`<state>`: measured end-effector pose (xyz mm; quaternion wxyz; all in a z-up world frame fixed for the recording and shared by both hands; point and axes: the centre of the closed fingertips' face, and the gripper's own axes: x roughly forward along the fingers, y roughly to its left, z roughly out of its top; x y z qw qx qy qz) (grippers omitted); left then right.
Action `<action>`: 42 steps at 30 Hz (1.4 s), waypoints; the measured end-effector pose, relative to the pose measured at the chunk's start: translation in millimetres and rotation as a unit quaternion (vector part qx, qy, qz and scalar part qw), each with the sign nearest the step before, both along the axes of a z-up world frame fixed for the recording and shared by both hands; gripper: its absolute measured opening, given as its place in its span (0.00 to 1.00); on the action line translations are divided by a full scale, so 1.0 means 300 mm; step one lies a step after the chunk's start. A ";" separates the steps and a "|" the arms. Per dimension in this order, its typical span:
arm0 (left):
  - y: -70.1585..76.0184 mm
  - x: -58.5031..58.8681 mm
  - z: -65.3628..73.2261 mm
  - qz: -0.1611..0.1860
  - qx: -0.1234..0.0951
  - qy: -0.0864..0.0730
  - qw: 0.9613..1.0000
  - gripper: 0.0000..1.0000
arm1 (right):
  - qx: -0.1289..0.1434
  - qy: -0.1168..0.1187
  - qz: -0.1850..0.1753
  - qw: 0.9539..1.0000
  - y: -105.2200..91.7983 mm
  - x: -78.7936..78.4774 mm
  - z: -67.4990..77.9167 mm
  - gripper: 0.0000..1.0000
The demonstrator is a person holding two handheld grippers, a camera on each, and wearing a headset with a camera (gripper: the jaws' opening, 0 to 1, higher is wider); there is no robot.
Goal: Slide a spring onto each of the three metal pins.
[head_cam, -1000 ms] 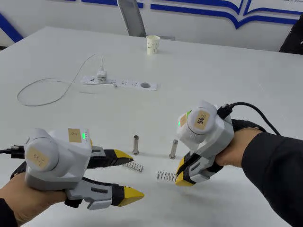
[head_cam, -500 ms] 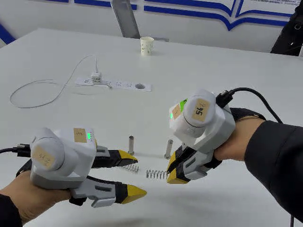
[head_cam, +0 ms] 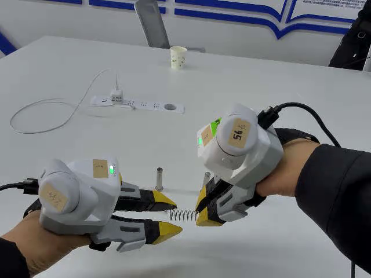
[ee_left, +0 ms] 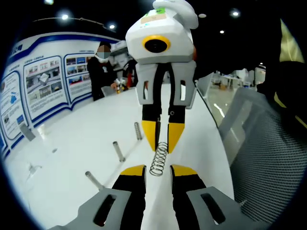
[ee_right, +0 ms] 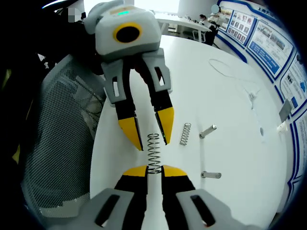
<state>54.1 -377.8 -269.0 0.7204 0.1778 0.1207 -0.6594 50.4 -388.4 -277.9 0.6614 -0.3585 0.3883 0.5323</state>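
Observation:
My right gripper (head_cam: 201, 213) is shut on one end of a steel spring (head_cam: 184, 215) and holds it level above the white table (head_cam: 261, 92). The spring's free end reaches between the jaws of my left gripper (head_cam: 170, 215), which stand open around it. In the right gripper view the spring (ee_right: 153, 153) runs from my own gripper (ee_right: 154, 171) up to the left gripper (ee_right: 148, 132). A second spring (ee_right: 185, 133) lies on the table beside two upright metal pins (ee_right: 207, 130) (ee_right: 210, 175). One pin (head_cam: 159, 178) stands just beyond the left gripper; another (head_cam: 207, 176) peeks from behind the right one.
A white power strip (head_cam: 139, 104) with a looping cable (head_cam: 52, 113) lies on the far left of the table. A paper cup (head_cam: 178, 57) stands at the back near a chair back (head_cam: 152, 23). A mesh chair (ee_left: 268, 143) is beside the table.
My right gripper has lifted the spring off the table and carried it left, between the left gripper's jaws. The left jaws have narrowed but stay apart.

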 end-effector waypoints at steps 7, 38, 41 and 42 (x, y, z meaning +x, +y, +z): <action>-0.005 -0.004 0.001 -0.005 -0.001 -0.004 1.000 0.13 | -0.001 -0.002 0.006 1.000 0.006 -0.006 0.006 0.11; -0.008 -0.014 -0.011 -0.011 0.007 -0.010 1.000 0.11 | 0.011 -0.041 0.039 0.998 0.088 -0.019 0.127 0.11; -0.009 -0.015 -0.009 -0.012 0.007 -0.011 1.000 0.11 | 0.015 -0.042 0.040 0.998 0.095 -0.017 0.131 0.11; -0.008 -0.015 -0.009 -0.012 0.006 -0.010 1.000 0.10 | 0.016 -0.041 0.039 0.998 0.095 -0.016 0.131 0.11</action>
